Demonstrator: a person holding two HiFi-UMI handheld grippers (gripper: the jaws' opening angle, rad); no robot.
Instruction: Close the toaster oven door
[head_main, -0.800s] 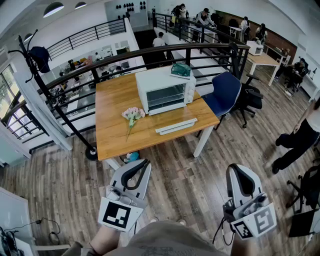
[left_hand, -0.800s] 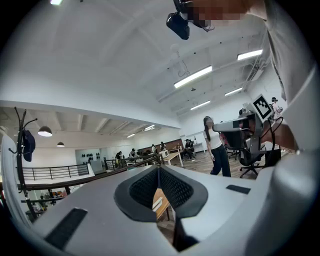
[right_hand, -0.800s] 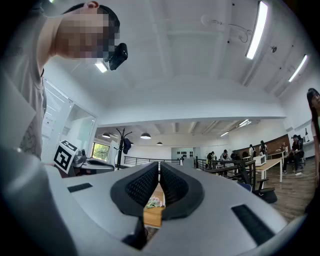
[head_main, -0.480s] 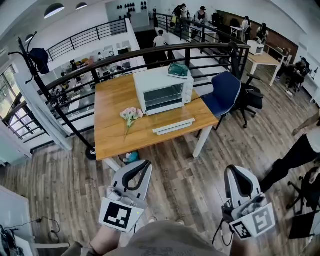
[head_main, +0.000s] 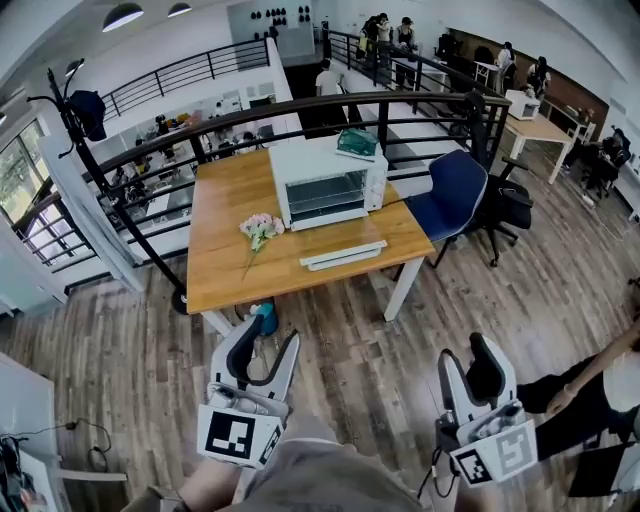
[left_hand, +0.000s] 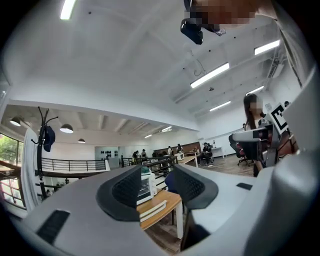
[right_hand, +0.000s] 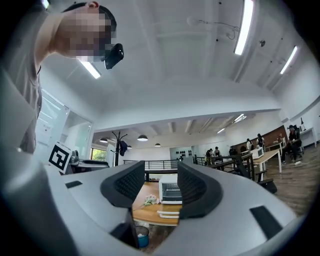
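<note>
The white toaster oven (head_main: 325, 185) stands at the back of a wooden table (head_main: 225, 270), and its racks show through the front. A white bar (head_main: 343, 255) lies on the table just before it; it looks like the front edge of the folded-down glass door. Both grippers hang over the floor, well short of the table. My left gripper (head_main: 265, 340) is open and empty, near the table's front edge. My right gripper (head_main: 463, 362) is also open and empty. The oven (left_hand: 146, 184) shows far off between the left jaws, and the oven (right_hand: 170, 192) shows again between the right jaws.
A bunch of flowers (head_main: 262, 228) lies left of the oven and a green packet (head_main: 358, 142) sits on top of it. A blue office chair (head_main: 452, 190) stands right of the table, a black railing (head_main: 300, 105) behind it. A person (head_main: 590, 400) is at the lower right. A teal bin (head_main: 265, 320) sits under the table.
The view has drawn slightly nearer the table and both grippers now sit lower in the picture. The person at the right has walked toward the lower right corner.
</note>
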